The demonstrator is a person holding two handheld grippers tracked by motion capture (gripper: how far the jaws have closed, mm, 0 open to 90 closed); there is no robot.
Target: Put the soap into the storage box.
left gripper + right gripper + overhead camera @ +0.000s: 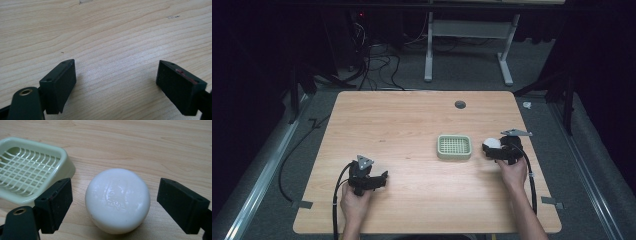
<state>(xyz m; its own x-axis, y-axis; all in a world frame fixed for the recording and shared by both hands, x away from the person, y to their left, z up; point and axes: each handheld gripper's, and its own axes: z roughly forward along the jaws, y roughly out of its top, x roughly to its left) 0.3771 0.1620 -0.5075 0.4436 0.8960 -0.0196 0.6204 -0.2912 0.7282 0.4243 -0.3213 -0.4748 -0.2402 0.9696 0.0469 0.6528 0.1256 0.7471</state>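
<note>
Between the spread jaws of the right gripper (113, 206), a round white bar of soap (117, 200) with a smooth, waxy, domed top sits on the light wood-grain table (402, 120), a gap on each side, neither pad touching it. Just beyond the left-hand finger in the right gripper view lies a pale green rectangular plastic soap dish (30, 170) with rounded corners and a lattice grid insert; soap and dish sit near each other but apart. In the high view the right hand (513, 172) reaches in low, forearm angled inward, gripper pointing at the dish. The left hand (355, 202) holds the left gripper (116, 87) low over bare wood, jaws wide apart, nothing between them. Pads are matte black, blocky.
</note>
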